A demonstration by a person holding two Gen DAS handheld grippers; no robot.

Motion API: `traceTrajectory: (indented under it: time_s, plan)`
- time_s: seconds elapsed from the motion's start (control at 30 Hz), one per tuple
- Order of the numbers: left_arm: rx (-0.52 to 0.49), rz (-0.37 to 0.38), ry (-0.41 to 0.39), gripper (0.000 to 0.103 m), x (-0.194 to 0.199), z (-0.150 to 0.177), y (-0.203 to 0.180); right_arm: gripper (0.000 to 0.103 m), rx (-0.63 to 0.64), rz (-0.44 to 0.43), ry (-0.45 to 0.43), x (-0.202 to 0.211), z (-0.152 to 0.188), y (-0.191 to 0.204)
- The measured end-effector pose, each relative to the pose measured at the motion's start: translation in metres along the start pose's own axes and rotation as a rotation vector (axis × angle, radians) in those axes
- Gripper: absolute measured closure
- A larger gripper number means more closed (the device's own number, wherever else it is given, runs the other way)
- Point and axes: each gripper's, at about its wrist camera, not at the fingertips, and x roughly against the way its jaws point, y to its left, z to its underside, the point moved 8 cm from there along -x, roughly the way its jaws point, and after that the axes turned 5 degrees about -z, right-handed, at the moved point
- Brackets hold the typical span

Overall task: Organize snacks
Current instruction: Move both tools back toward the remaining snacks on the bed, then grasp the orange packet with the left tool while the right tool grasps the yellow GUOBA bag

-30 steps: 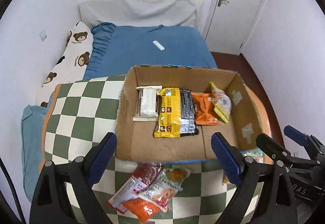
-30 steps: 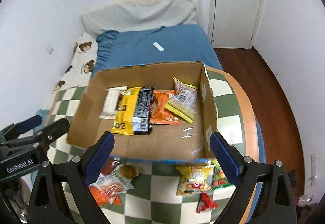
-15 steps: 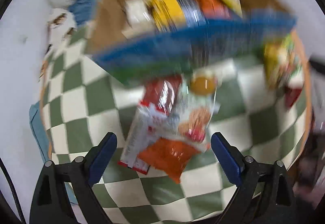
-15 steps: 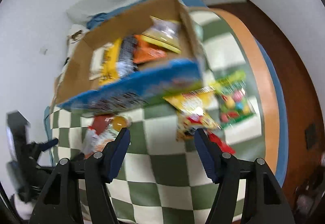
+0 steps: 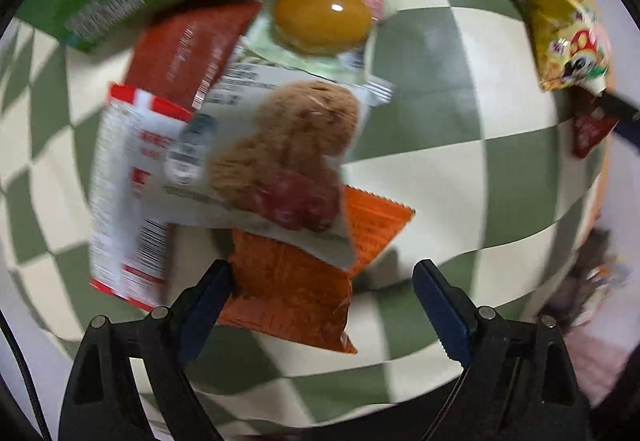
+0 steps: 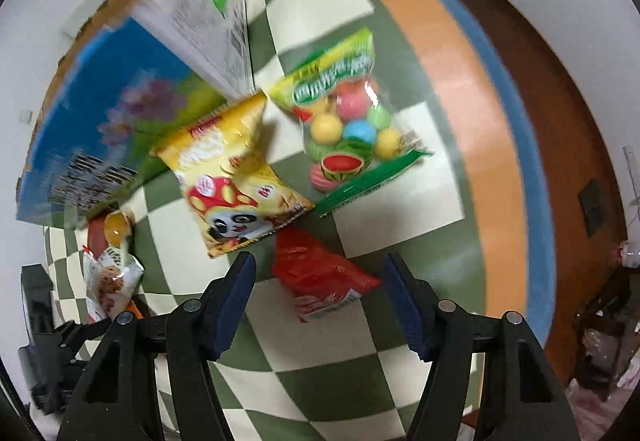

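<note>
My left gripper [image 5: 324, 281] points straight down over a pile of snacks, and its jaws are closing. An orange packet [image 5: 288, 293] lies between them; the right pad stands clear of it. A cookie packet [image 5: 280, 161], a red-and-white packet [image 5: 128, 201] and a jelly cup [image 5: 320, 17] lie in the pile beyond. My right gripper [image 6: 320, 275] is half open astride a small red packet [image 6: 316, 269], with its pads off the packet. Beyond it lie a yellow panda packet [image 6: 236, 193] and a green candy bag [image 6: 348, 121].
The cardboard box [image 6: 112, 113], with its blue and green printed wall, stands just behind both piles. The checkered tablecloth [image 6: 420, 181] ends at an orange rim [image 6: 460, 81] on the right, with wooden floor beyond. The left gripper's body [image 6: 48, 353] shows at lower left.
Both grippers have dropped from above the open box to just over the snacks in front of it and tilted downward. The right jaws have narrowed.
</note>
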Motion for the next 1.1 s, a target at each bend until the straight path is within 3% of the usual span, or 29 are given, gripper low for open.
traceTrajectory:
  time_s: [0.07,0.1,0.17,0.27,0.4,0.53,0.6,0.67,0.7,0.83,1.0,1.03,1.07,1.1]
  plan:
    - [0.043,0.047,0.005,0.011,0.0,0.004,-0.005,0.038,0.022,-0.001,0.007,-0.01,0.002,0.001]
    - [0.052,0.056,0.008,0.011,0.001,0.005,-0.005,0.051,0.046,0.007,0.007,-0.015,0.004,0.003]
    - [0.076,0.096,0.015,0.011,0.004,0.011,-0.007,0.06,0.086,0.026,0.02,-0.021,0.01,0.008]
    - [0.093,0.128,0.012,0.011,0.009,0.022,-0.007,0.061,0.148,0.029,0.052,-0.024,0.029,0.023]
    - [0.096,0.066,0.004,0.011,0.003,0.031,0.01,0.061,0.194,-0.002,0.11,-0.029,0.06,0.04]
    - [0.157,0.095,0.0,0.011,-0.004,0.018,0.017,0.059,0.193,-0.026,0.114,-0.027,0.072,0.046]
    - [0.172,0.086,-0.035,0.015,-0.004,0.014,0.013,0.039,0.153,-0.049,0.087,-0.019,0.066,0.043]
    - [0.174,0.082,-0.061,0.041,-0.002,0.012,0.004,0.026,0.131,-0.061,0.032,-0.006,0.052,0.039]
    - [0.172,0.1,-0.063,0.047,-0.002,0.011,-0.006,0.026,0.129,-0.062,0.008,0.001,0.045,0.04]
    - [0.171,0.119,-0.061,0.048,-0.006,0.007,-0.027,0.026,0.119,-0.062,-0.069,0.014,0.008,0.042]
    - [0.175,0.119,-0.042,0.046,-0.014,0.0,-0.038,0.027,0.161,-0.024,-0.111,-0.003,-0.038,0.055]
    - [0.175,0.116,-0.041,0.046,-0.015,-0.003,-0.038,0.03,0.173,-0.01,-0.107,-0.009,-0.043,0.058]
    - [0.175,0.11,-0.045,0.046,-0.016,-0.004,-0.039,0.049,0.179,-0.007,-0.098,-0.015,-0.047,0.06]
    - [0.174,0.104,-0.054,0.046,-0.018,-0.006,-0.047,0.058,0.184,-0.003,-0.085,-0.023,-0.053,0.064]
